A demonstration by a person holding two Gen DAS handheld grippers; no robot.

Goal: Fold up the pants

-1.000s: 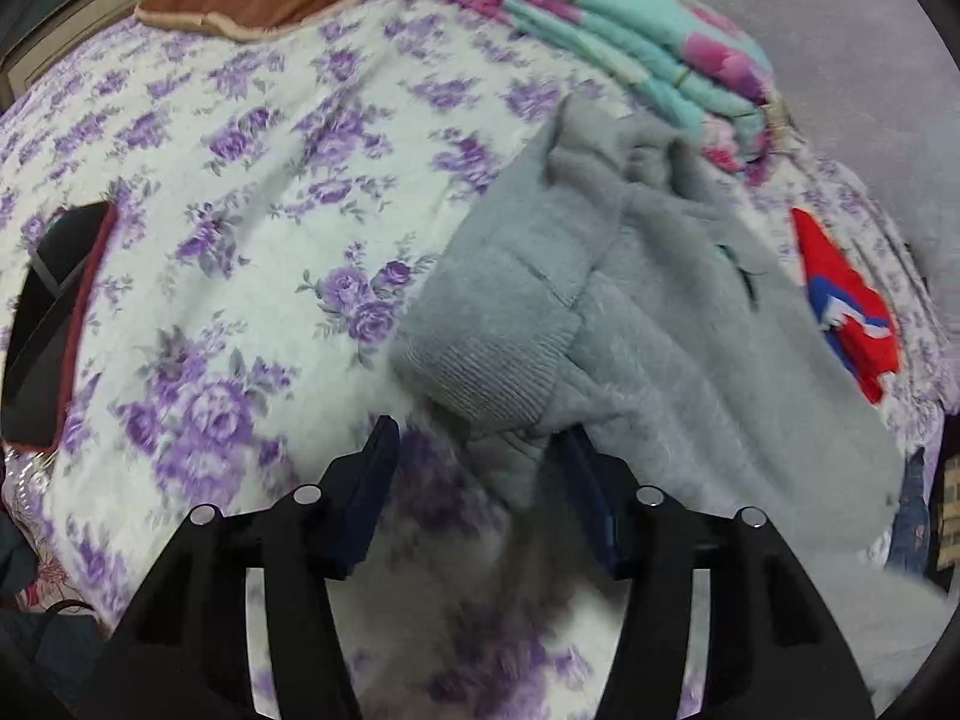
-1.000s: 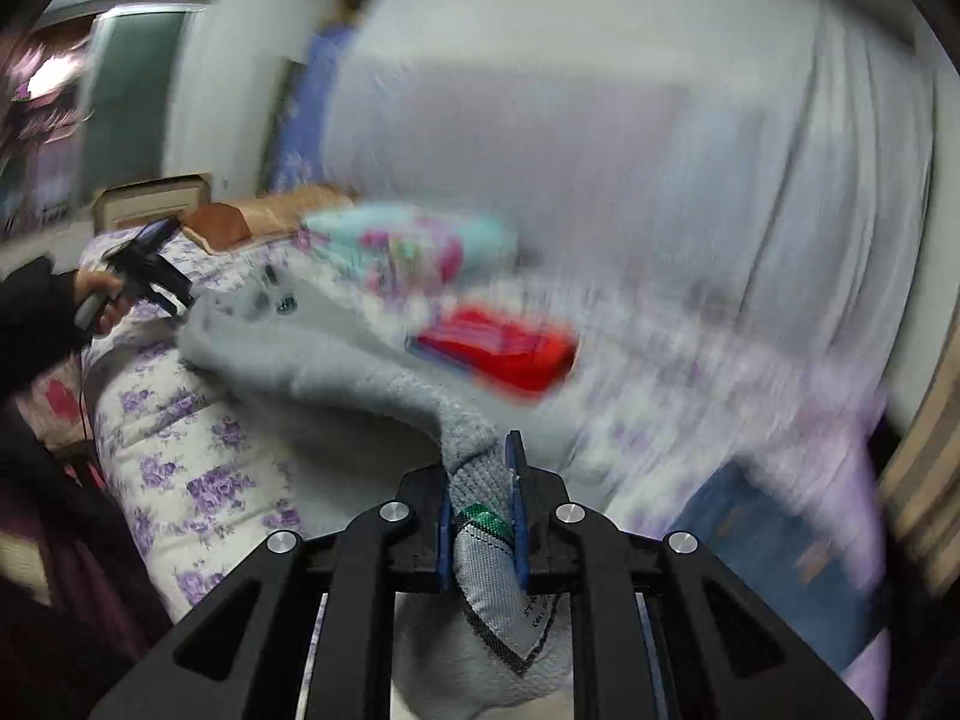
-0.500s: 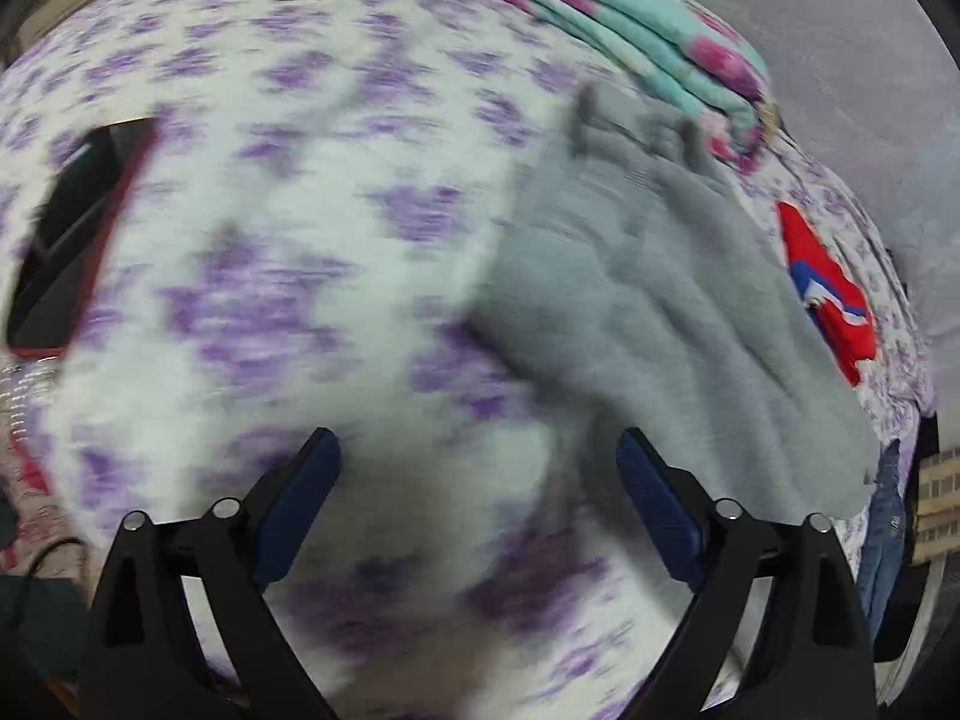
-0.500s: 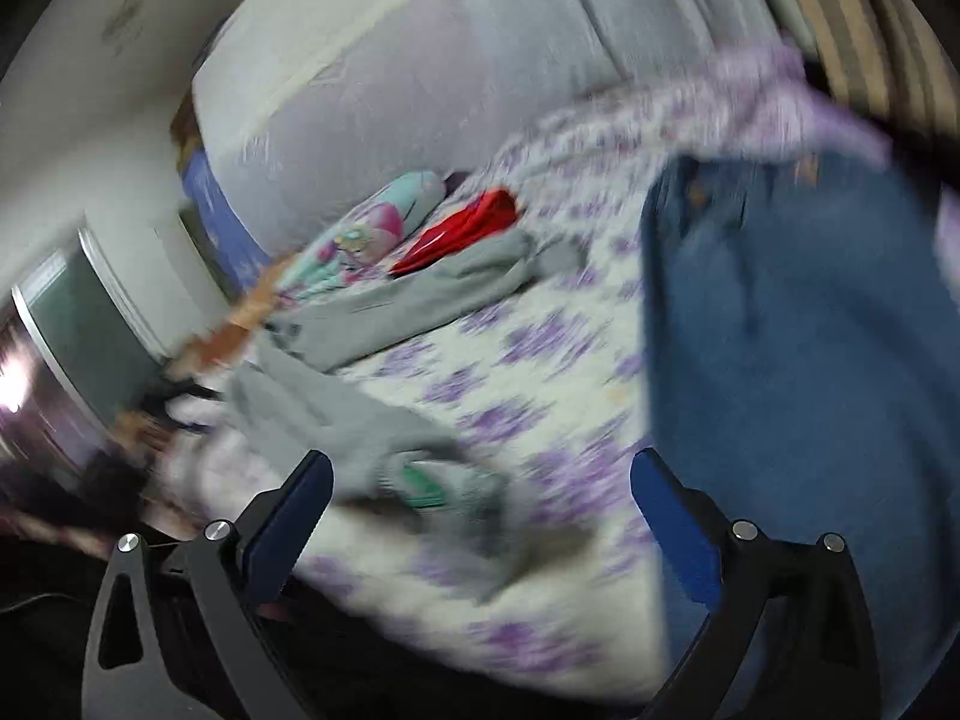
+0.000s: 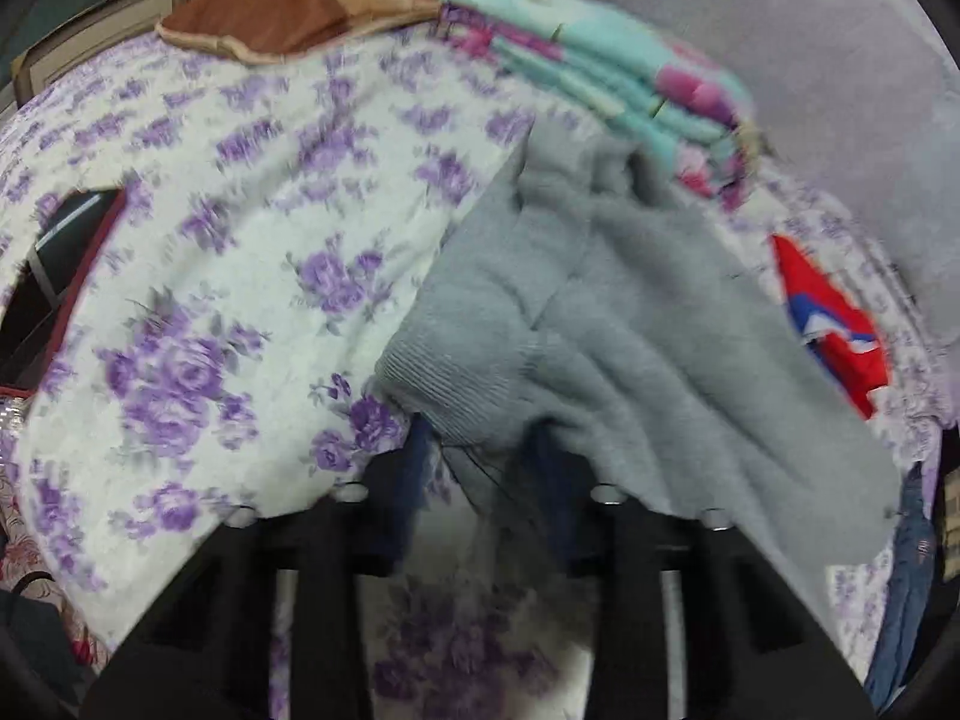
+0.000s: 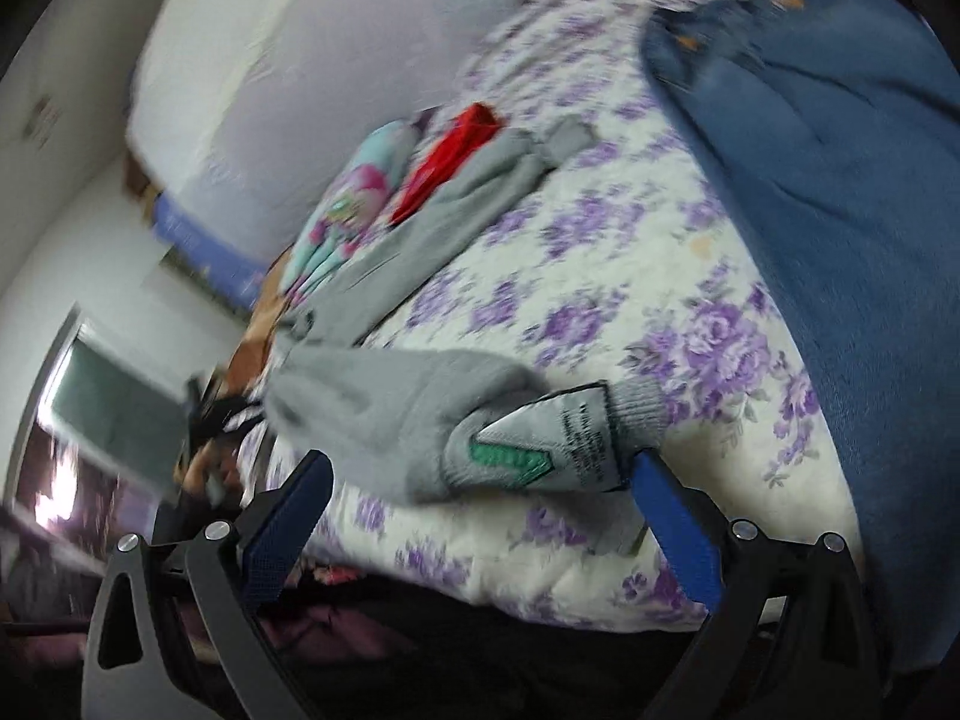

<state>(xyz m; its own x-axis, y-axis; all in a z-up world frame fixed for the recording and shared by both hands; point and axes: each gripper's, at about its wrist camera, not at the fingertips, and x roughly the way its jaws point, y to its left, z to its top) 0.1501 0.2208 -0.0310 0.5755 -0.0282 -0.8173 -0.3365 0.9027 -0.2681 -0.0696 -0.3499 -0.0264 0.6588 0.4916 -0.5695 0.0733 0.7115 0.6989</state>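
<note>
Grey sweatpants (image 5: 630,312) lie stretched along a bed with a purple-flowered cover (image 5: 240,252). My left gripper (image 5: 480,456) points down at their ribbed waistband (image 5: 456,384); its jaws are closing and pinch a fold of that band. In the right wrist view one pant leg (image 6: 384,414) ends in a cuff with a white and green label (image 6: 576,438) near the bed's front edge. My right gripper (image 6: 480,480) is wide open around that cuff, its blue pads (image 6: 672,516) clear of the cloth. The other leg (image 6: 444,204) runs away toward the wall.
Blue jeans (image 6: 840,150) lie at the right. A red garment (image 5: 834,324) and a folded turquoise blanket (image 5: 600,66) sit beyond the pants, with a brown pillow (image 5: 288,6) behind. A black, red-edged object (image 5: 54,276) lies at the left edge. A hand (image 6: 204,462) shows far left.
The left gripper opened wide, then closed on the waistband. The right gripper let go of the cuff, opened fully, rolled and sank toward the bed, where the cuff now lies.
</note>
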